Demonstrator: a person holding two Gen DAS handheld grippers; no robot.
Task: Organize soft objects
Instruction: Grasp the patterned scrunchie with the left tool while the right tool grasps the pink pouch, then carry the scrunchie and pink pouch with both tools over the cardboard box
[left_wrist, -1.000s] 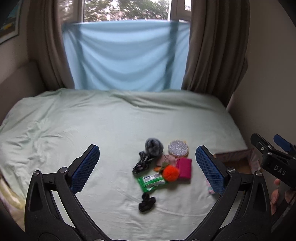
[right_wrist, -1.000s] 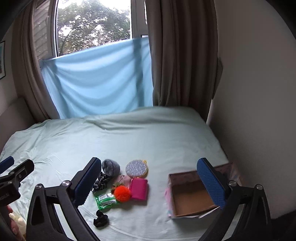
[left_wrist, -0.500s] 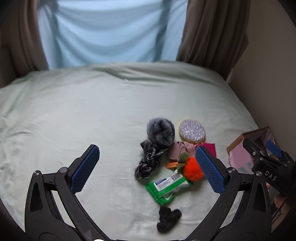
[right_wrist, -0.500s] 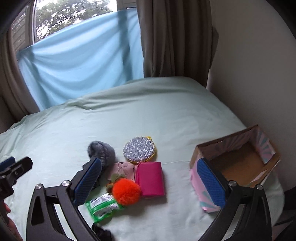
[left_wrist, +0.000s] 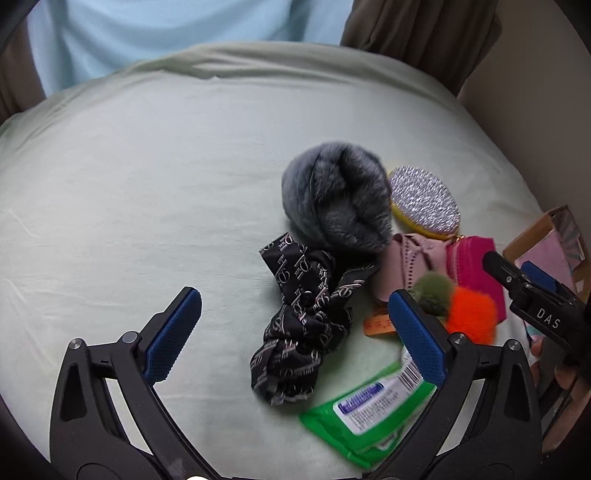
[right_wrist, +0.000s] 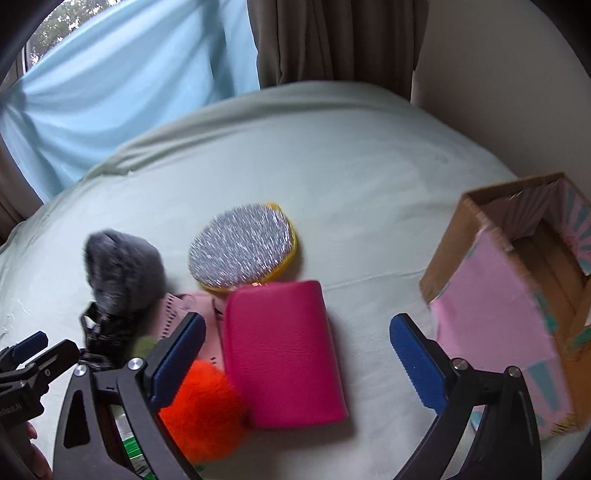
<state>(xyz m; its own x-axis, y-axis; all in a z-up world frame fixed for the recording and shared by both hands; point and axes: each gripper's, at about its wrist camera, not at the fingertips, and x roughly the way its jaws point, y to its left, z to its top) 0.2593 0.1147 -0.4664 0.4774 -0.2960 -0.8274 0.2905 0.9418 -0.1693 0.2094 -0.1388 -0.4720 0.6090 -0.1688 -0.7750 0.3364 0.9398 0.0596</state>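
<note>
So both grippers gape wide: left gripper (left_wrist: 293, 338) straddles the knotted black scarf (left_wrist: 304, 323), lying lengthwise away; right gripper (right_wrist: 297, 363) over the smooth pink pouch (right_wrist: 282, 352). Beyond, fuzzy grey ball (left_wrist: 334, 201), glittery round pad (right_wrist: 242, 253), cardboard box (right_wrist: 517, 295) right, all on the bed (left_wrist: 147, 184).

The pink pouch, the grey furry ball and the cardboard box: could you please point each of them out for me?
pink pouch (right_wrist: 280, 350), right wrist view, middle of its top face.
grey furry ball (left_wrist: 336, 199), left wrist view, centre of the fur.
cardboard box (right_wrist: 491, 299), right wrist view, its pink outer wall.
</note>
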